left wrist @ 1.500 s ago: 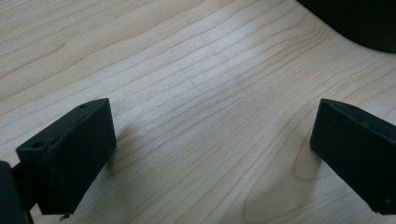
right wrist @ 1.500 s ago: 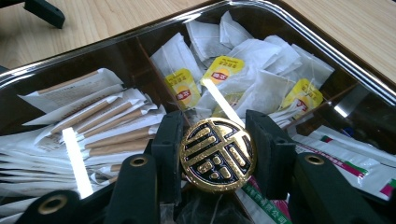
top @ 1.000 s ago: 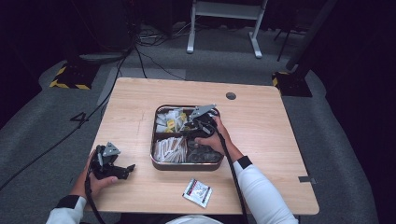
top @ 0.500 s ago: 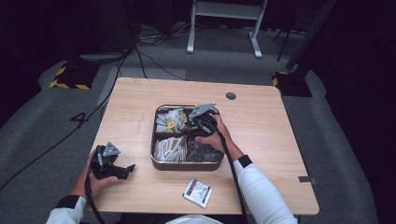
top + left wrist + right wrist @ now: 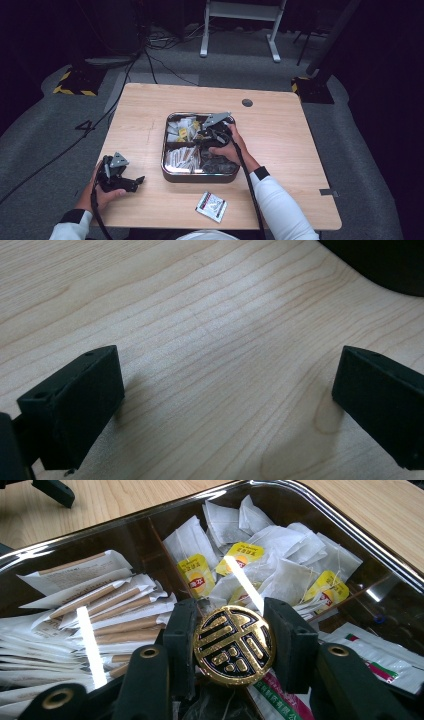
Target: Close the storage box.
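A round gold-and-black knob sits between the two black jaws of my right gripper, and the pads press on both its sides. The knob seems to belong to a clear lid over the compartmented metal tray; light streaks lie across it. Under it are tea bags with yellow tags and paper stick sachets. In the high view the right gripper is over the tray's middle. My left gripper rests in a hand at the table's front left, jaws wide apart over bare wood.
A small white sachet lies on the table near the front edge, in front of the tray. A dark cable hole is at the back of the wooden table. Cables trail from both grippers toward the person.
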Demonstrator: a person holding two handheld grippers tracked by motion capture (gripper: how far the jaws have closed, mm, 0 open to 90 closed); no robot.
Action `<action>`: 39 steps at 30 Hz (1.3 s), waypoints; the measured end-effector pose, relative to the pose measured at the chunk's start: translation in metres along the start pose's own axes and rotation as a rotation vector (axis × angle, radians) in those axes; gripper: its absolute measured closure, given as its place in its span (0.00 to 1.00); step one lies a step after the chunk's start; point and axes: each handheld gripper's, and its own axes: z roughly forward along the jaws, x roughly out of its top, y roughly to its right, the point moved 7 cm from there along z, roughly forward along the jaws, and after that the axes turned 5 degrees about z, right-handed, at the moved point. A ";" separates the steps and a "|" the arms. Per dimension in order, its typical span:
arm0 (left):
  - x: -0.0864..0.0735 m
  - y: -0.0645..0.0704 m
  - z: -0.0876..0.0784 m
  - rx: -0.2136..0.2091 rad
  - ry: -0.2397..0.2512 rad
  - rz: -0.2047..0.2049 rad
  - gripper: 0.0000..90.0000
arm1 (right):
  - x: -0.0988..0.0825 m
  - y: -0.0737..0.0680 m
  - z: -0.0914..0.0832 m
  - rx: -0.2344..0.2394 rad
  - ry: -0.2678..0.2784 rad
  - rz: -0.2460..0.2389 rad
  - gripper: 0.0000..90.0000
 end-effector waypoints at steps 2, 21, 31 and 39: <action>0.000 0.000 0.000 0.000 0.001 0.000 0.01 | 0.000 0.000 0.000 0.000 0.004 0.011 0.66; 0.000 0.000 0.000 -0.002 0.000 -0.001 0.01 | -0.004 0.004 -0.002 -0.017 -0.030 0.027 0.24; 0.000 0.000 0.000 -0.003 0.000 0.000 0.01 | -0.005 0.003 -0.010 -0.034 -0.045 -0.006 0.21; 0.000 0.000 0.000 -0.003 0.000 0.000 0.01 | -0.004 0.003 -0.018 -0.055 -0.047 -0.023 0.23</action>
